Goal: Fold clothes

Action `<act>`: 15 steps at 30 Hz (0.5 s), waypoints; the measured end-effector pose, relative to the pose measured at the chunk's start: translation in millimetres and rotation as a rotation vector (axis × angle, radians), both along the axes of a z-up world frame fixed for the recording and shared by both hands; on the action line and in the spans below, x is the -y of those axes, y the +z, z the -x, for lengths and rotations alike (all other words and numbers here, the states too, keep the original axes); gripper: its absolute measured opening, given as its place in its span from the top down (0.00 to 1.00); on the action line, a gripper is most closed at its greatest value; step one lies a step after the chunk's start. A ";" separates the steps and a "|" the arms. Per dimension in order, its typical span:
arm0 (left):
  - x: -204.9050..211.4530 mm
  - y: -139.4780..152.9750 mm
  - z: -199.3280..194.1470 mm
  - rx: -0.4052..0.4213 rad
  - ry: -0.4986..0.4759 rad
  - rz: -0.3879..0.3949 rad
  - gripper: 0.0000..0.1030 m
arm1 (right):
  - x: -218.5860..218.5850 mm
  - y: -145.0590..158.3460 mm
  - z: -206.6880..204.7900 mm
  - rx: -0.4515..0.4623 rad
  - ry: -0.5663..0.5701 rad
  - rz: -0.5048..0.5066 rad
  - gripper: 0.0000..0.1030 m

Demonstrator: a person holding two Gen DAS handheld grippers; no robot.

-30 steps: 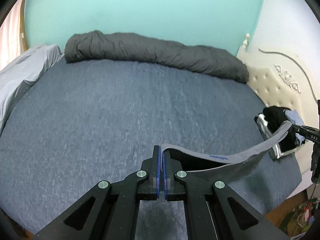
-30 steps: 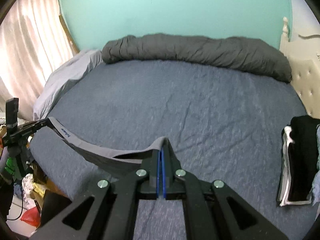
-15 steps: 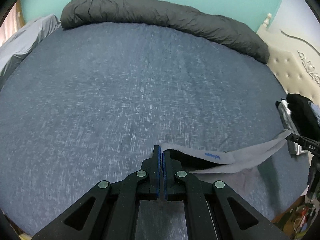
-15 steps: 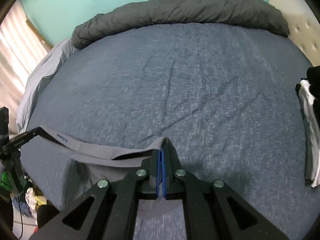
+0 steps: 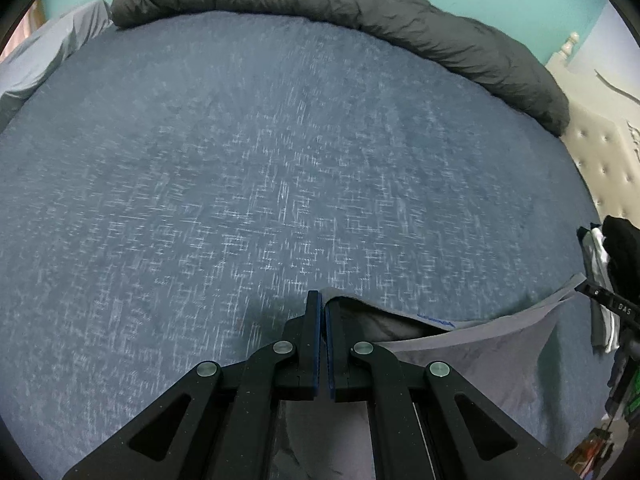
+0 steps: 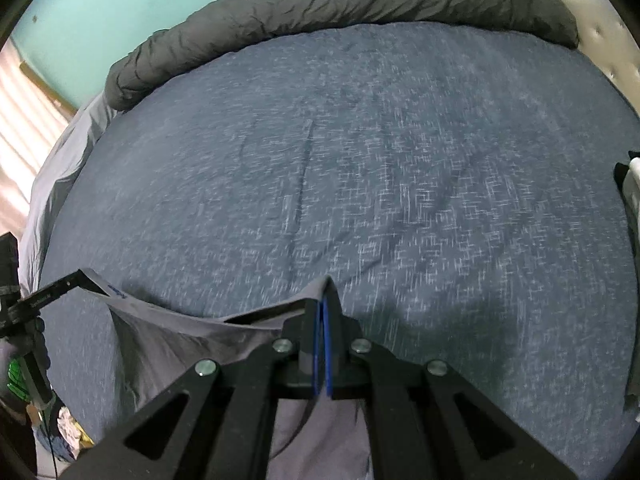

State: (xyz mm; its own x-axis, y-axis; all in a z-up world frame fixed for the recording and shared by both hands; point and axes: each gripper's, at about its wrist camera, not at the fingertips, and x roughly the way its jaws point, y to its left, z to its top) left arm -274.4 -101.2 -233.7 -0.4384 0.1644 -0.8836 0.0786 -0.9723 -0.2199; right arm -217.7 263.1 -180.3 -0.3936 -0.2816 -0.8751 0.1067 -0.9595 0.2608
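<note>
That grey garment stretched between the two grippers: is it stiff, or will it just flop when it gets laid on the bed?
Probably floppy: the garment sags in a curve between the left gripper and right gripper, and hangs in soft folds below. It looks thin and light, since a pinch at each corner carries it. Laid on the bed, it will likely wrinkle and need smoothing.

I count two claws: the left claw [image 5: 323, 304] and the right claw [image 6: 325, 300]. One grey garment [image 5: 472, 354] hangs between them. One bed [image 5: 280, 160], one rolled dark duvet [image 5: 360, 4], one pile of clothes [image 5: 612, 276] at the bed's edge.
</note>
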 end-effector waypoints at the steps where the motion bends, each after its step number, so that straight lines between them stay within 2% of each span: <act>1: 0.0 -3.4 3.6 0.008 0.002 -0.001 0.98 | -0.4 -5.1 3.7 0.006 -0.004 -0.003 0.99; 8: 11.4 -25.5 26.0 0.049 0.059 -0.051 0.98 | -6.8 -33.0 19.1 0.019 -0.044 0.030 0.99; 9: 13.2 -29.3 29.3 0.057 0.077 -0.052 0.95 | -8.2 -36.9 20.9 0.019 -0.052 0.038 0.99; 12: 14.8 -40.5 36.7 0.083 0.111 -0.043 0.94 | -10.9 -51.8 29.2 0.056 -0.089 0.094 0.98; 15: 8.0 -46.8 40.1 0.093 0.095 -0.016 0.89 | -8.7 -60.4 33.8 0.063 -0.112 0.083 0.94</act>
State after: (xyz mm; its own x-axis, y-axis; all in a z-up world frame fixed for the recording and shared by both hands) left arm -314.5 -109.2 -280.6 -0.3689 0.1410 -0.9187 0.1906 -0.9559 -0.2232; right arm -251.5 271.7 -240.7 -0.3715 -0.3115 -0.8746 -0.0184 -0.9394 0.3425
